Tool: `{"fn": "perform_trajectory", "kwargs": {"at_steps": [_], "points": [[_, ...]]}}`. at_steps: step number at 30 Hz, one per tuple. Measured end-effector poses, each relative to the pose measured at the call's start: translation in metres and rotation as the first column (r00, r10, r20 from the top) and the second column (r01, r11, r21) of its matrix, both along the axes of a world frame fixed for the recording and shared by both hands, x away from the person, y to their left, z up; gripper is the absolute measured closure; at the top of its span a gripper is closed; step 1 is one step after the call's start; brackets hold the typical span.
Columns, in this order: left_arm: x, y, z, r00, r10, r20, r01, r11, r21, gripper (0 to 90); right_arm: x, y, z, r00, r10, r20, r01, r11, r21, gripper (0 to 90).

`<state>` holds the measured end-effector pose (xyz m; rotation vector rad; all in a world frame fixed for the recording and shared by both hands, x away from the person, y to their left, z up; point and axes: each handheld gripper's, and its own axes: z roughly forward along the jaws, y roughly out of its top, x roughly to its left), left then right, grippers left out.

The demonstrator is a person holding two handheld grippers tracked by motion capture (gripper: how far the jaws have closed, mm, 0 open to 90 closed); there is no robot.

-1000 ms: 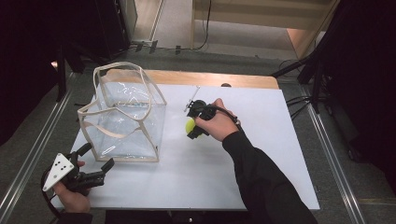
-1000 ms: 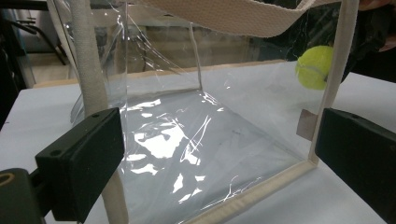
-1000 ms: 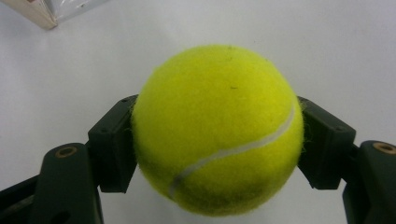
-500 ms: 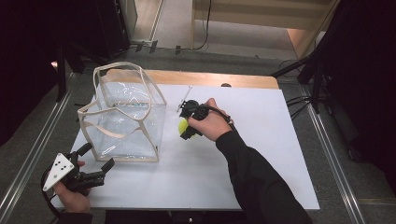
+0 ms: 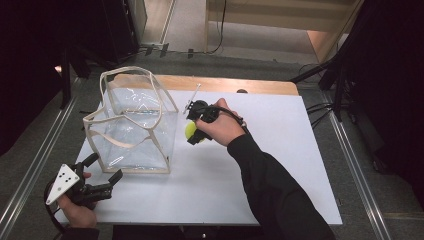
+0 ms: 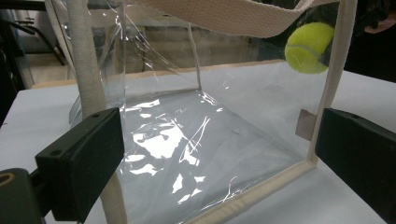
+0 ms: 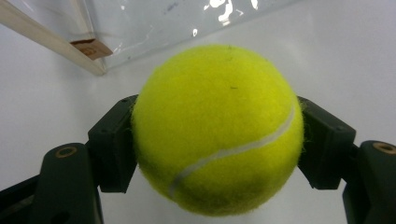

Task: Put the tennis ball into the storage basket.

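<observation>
A yellow tennis ball hangs above the white table, clamped between the jaws of my right gripper, just right of the clear plastic bag. The bag has cream fabric trim and handles and stands open and empty at the table's left. My left gripper rests open near the table's front left corner, its jaws facing the bag's near side. Through the bag, the left gripper view shows the ball up at the right.
The white table top has bare room at the right and front. A wooden strip runs along its far edge. Metal rails and cables flank the table on the dark floor.
My right gripper has carried the ball to the left, closer to the bag's right side. The left gripper has stayed put.
</observation>
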<state>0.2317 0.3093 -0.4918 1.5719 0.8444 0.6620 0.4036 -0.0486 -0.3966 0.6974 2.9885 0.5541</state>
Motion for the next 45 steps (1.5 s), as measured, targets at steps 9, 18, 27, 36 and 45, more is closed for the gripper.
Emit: {"fn": "perform_trajectory", "kwargs": {"at_steps": [9,18,27,36,45], "points": [[0.000,0.000,0.000,1.0000,-0.001,0.000,0.001,1.0000,0.001,1.3,0.001,0.006,0.020,0.9996,0.022,0.018,-0.022,1.000,-0.001,23.8],[0.000,0.000,0.000,1.0000,-0.001,0.001,0.001,1.0000,-0.001,1.3,0.001,0.013,0.037,0.9984,0.049,0.028,-0.049,0.999,0.002,23.8],[0.000,0.000,0.000,1.0000,0.000,0.002,0.000,1.0000,-0.004,1.3,0.003,0.016,0.049,0.9980,0.056,0.030,-0.056,0.998,0.000,23.8],[0.000,0.000,0.000,1.0000,-0.002,0.002,0.002,1.0000,-0.002,1.3,0.003,0.021,0.063,0.9969,0.068,0.040,-0.068,0.998,-0.004,23.9],[0.000,0.000,0.000,1.0000,-0.003,0.003,0.003,1.0000,-0.004,1.3,0.004,0.025,0.072,0.9962,0.079,0.036,-0.079,0.997,-0.005,23.9]]}}
